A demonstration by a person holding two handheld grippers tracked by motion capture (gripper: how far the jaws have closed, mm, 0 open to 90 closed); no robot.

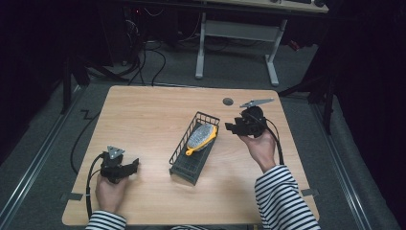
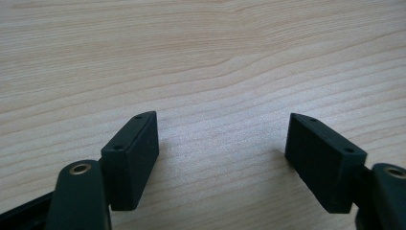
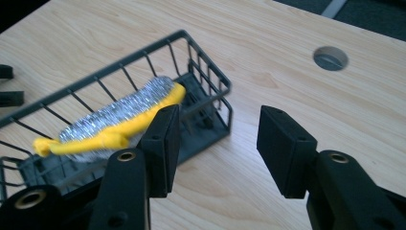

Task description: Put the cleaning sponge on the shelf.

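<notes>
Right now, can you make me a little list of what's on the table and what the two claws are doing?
table: light wooden top, round cable hole near the far edge
basket: dark wire basket, mid-table, long and narrow
in the basket: scrubber, yellow handle and silvery pad, lying at the far end
left claw: open, holding nothing, low over bare wood
right claw: open, holding nothing, beside the basket's far end
touching: neither claw touches the basket or scrubber

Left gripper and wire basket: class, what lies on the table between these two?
Nothing: in the high view, bare wooden table separates the left gripper from the wire basket, which holds a yellow-handled scrubber.
</notes>
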